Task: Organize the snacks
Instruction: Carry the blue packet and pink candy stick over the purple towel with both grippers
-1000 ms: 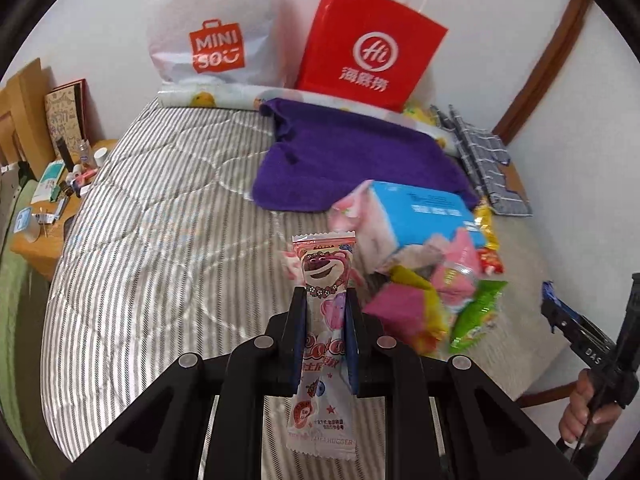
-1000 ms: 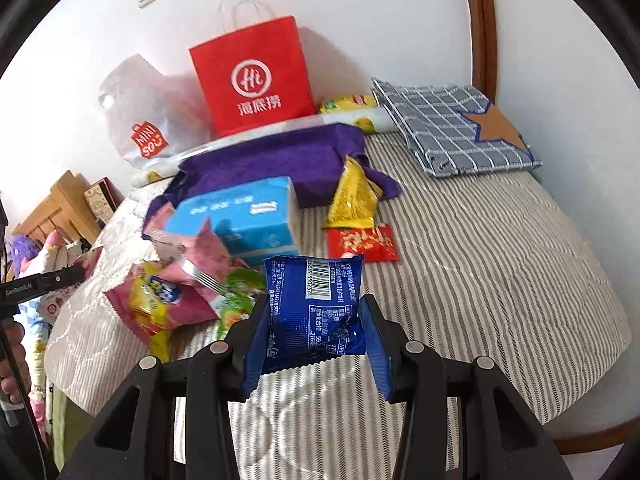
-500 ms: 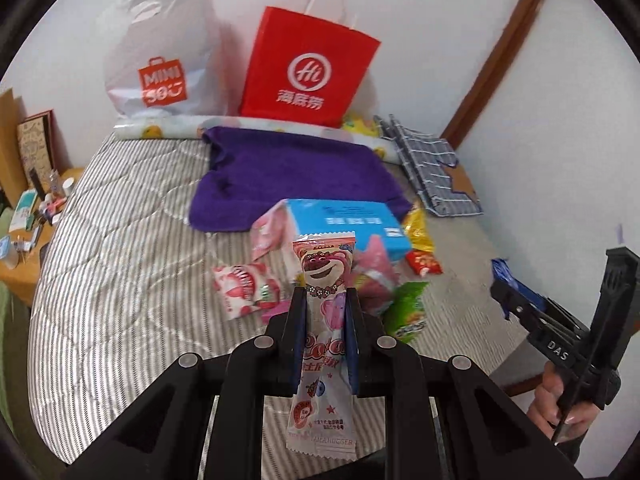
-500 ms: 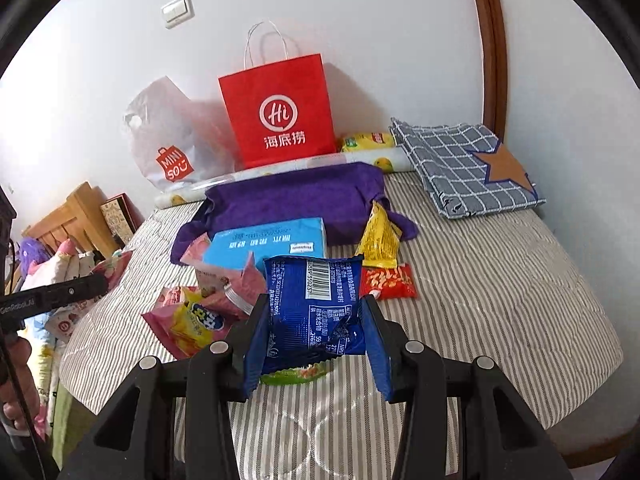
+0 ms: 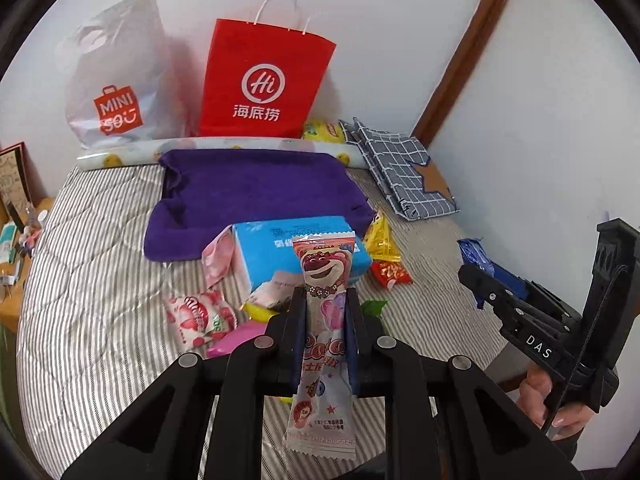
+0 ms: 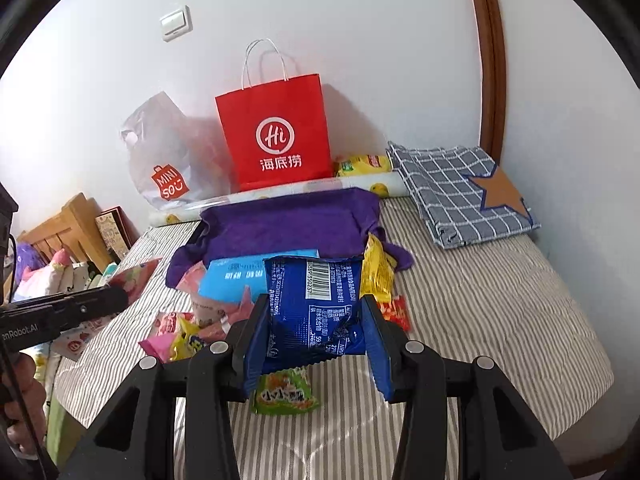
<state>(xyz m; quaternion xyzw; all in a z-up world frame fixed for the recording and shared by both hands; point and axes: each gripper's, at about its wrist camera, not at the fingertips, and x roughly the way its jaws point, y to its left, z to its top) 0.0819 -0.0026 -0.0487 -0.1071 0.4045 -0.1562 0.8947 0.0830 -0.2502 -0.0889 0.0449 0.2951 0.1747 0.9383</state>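
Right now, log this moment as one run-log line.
left gripper: shut on pink bear snack | right gripper: shut on blue packet | remaining: snack pile on bed

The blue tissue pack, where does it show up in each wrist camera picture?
Left wrist: blue tissue pack at centre, just behind the held pink snack packet.
Right wrist: left of centre, partly hidden by the held blue snack packet.
Shared landmark: the red paper bag against the wall.
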